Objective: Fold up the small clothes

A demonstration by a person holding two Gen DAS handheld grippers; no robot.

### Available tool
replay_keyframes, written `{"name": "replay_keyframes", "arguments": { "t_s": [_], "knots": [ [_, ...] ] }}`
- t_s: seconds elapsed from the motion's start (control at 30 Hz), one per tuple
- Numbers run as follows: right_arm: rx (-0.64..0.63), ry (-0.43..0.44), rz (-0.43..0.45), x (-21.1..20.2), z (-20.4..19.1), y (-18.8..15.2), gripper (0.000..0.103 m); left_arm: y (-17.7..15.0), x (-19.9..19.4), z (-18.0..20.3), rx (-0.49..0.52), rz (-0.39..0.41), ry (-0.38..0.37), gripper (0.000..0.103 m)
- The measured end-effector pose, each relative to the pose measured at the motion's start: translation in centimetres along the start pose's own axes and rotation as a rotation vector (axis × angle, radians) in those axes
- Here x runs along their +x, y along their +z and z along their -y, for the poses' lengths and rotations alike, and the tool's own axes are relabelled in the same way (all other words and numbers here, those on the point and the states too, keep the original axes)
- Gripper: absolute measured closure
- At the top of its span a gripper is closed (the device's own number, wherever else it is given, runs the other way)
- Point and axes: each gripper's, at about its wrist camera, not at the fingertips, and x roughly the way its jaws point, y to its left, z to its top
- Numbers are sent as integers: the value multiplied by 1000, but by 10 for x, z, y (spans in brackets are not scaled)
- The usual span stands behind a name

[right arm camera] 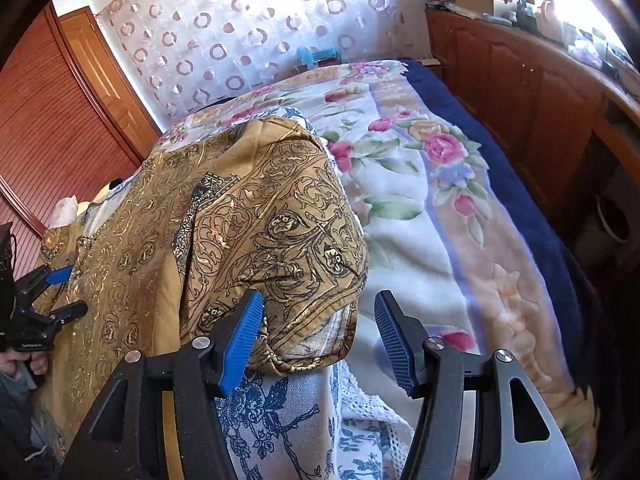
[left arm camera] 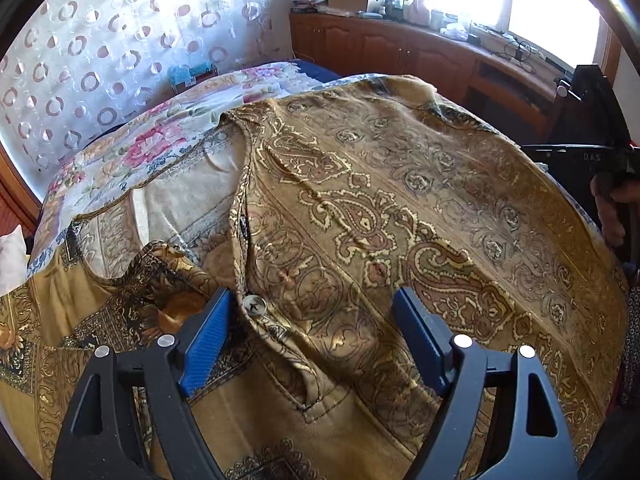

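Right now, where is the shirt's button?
In the left wrist view, the button sits low and left of centre on the shirt placket, just beside the left gripper's left pad.

A bed [right arm camera: 532, 216] under a floral blanket [right arm camera: 424, 208] bears a blue-printed cloth [right arm camera: 280, 420] and a golden paisley shirt [left arm camera: 360, 208].

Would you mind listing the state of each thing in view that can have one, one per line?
Left gripper: open, jaws astride the shirt's button edge, not pressing.
Right gripper: open, jaws around the sleeve end.
Paisley shirt: spread on the bed, front open, not yet folded.
Button: unfastened.
Sleeve: folded in over the shirt body.
Cabinet doors: shut.
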Motion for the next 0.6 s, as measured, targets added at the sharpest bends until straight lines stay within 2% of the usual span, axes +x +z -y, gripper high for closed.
{"name": "replay_keyframes", "arguments": {
  "t_s": [0.07, 0.4, 0.43, 0.53, 0.6],
  "knots": [
    [6, 6, -6, 4, 2, 1, 43, -3, 0, 0, 2, 30, 0, 19],
    [58, 71, -45, 14, 11, 5, 44, -5, 2, 0, 0, 32, -3, 19],
    [63, 88, -47, 14, 12, 6, 46, -5, 2, 0, 0, 32, -3, 19],
    [81, 133, -55, 14, 14, 7, 64, -6, 2, 0, 0, 32, -3, 19],
    [68, 117, -50, 13, 12, 7, 72, -6, 2, 0, 0, 32, -4, 19]
  ]
}}
